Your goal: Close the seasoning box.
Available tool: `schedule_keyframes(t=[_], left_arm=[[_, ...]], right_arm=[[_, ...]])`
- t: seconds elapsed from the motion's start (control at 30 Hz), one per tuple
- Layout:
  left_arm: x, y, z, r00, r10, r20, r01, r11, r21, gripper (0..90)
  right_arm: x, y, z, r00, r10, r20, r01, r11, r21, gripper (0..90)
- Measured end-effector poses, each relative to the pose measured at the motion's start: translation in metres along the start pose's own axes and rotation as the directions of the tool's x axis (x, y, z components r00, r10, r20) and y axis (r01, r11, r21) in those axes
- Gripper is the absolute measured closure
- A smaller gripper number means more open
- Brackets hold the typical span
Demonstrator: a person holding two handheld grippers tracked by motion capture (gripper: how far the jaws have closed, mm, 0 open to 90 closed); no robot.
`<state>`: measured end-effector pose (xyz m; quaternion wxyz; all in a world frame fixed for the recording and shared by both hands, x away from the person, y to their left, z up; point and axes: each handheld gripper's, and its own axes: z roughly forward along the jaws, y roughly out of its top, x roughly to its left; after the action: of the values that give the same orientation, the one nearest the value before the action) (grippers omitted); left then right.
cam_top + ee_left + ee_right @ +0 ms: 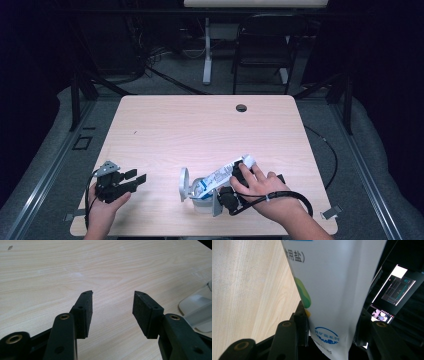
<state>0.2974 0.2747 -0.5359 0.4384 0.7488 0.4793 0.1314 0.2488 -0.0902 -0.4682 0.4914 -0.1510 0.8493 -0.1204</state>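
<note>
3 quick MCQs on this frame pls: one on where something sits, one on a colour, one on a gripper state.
1. Where is the white bag on the table?
A. Near edge, right of centre, at the right gripper
B. Far edge by the round hole
C. Under the left gripper

2. What colour is the round logo on the bag near the right gripper's fingers?
A. Red
B. Blue
C. Black

3. What is the state of the left gripper?
A. Shut on the bag
B. Shut on nothing
C. Open, bare table between its fingers

Answers:
1. A: the high view shows the bag near the front edge by the right gripper.
2. B: the right gripper view shows a blue ring logo.
3. C: the left gripper view shows the fingers apart over wood grain.
</note>
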Motion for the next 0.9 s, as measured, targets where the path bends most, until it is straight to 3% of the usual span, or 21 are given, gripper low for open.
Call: schedule_keyframes(t=[0.9], left_arm=[[0.0014,-0.0004,-0.0002,1.0,-0.006,-0.002,0.006,1.0,0.003,51.0]], right_arm=[[0.0,-0.001,-0.0013,0.9999,-0.012,0.008,0.012,1.0,-0.002,59.6]])
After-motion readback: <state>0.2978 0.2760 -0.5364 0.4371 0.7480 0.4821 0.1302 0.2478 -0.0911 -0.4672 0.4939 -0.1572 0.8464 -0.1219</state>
